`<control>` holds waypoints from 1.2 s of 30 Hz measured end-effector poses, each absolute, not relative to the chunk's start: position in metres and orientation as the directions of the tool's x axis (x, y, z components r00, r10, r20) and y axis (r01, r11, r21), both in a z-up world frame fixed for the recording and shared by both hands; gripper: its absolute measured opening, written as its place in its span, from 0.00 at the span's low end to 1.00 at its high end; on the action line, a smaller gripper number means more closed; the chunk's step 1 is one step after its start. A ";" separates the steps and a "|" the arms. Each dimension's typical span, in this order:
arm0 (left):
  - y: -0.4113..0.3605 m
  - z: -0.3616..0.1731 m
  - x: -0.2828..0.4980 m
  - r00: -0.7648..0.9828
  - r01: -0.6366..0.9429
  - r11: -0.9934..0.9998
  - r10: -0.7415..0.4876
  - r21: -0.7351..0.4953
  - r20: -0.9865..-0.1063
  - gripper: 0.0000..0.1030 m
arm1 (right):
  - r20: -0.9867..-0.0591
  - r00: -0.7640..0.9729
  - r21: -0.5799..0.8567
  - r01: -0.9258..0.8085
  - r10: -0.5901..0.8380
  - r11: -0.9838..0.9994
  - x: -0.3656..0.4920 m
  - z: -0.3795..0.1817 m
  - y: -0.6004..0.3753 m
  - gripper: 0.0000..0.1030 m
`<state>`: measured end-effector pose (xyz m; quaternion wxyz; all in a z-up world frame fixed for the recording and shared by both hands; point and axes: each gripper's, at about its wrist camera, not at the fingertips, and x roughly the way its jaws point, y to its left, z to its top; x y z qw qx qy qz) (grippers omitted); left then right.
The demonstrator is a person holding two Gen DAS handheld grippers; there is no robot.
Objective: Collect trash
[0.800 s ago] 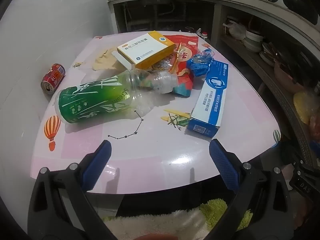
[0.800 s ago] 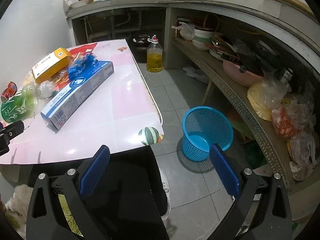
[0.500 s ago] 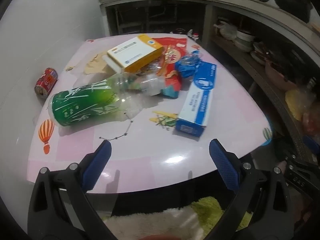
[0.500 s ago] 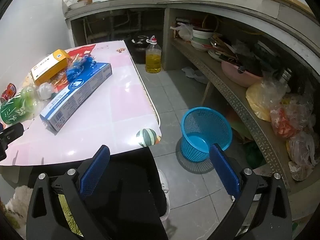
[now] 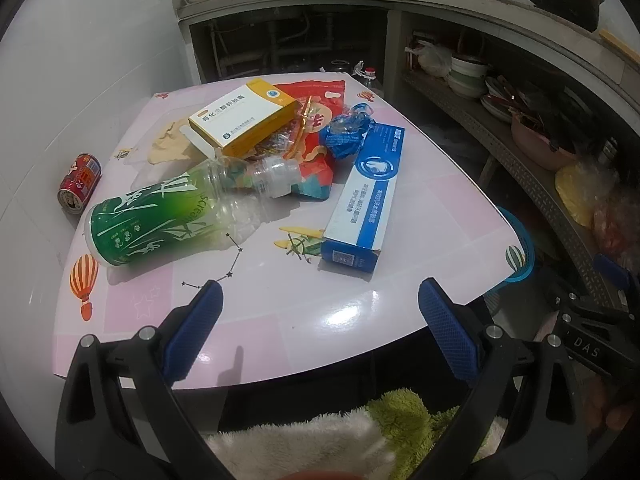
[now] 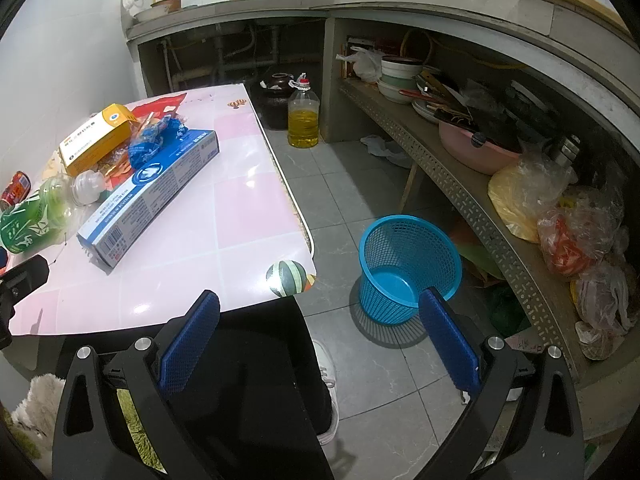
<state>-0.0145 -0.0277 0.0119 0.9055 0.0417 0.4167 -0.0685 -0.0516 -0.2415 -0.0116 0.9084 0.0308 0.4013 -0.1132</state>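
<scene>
two grippers, both spread wide, nothing between the pads. left gripper hangs over the near rounded edge of the table; bare pink top lies between its fingers and the trash. right gripper sits off the table's right edge, over open grey floor, a dark trouser leg and white shoe below it.

trash on the table, counted near to far: one long blue-and-white box, near end close to the front edge; one green-labelled plastic bottle on its side, beside the box but apart from it; one red can on its side near the left wall, well apart from the rest; one crumpled blue wrapper touching the box's far end; one red snack bag; one yellow-and-white carton resting on top of the pile.

one blue mesh basket stands upright on the floor right of the table, empty, clear floor around it. one oil bottle beyond, by the counter.
</scene>
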 end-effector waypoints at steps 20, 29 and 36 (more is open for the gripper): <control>-0.022 0.007 -0.011 0.639 0.138 0.990 -0.071 0.024 -0.766 0.91 | -0.735 0.652 -0.036 0.234 -0.185 0.972 -0.052 -0.013 -0.240 0.94; -0.021 0.007 -0.010 0.637 0.135 0.991 -0.069 0.023 -0.768 0.91 | -0.736 0.652 -0.036 0.233 -0.183 0.972 -0.052 -0.013 -0.239 0.94; -0.019 0.006 -0.010 0.637 0.134 0.991 -0.067 0.024 -0.768 0.91 | -0.735 0.652 -0.036 0.234 -0.184 0.972 -0.052 -0.013 -0.238 0.94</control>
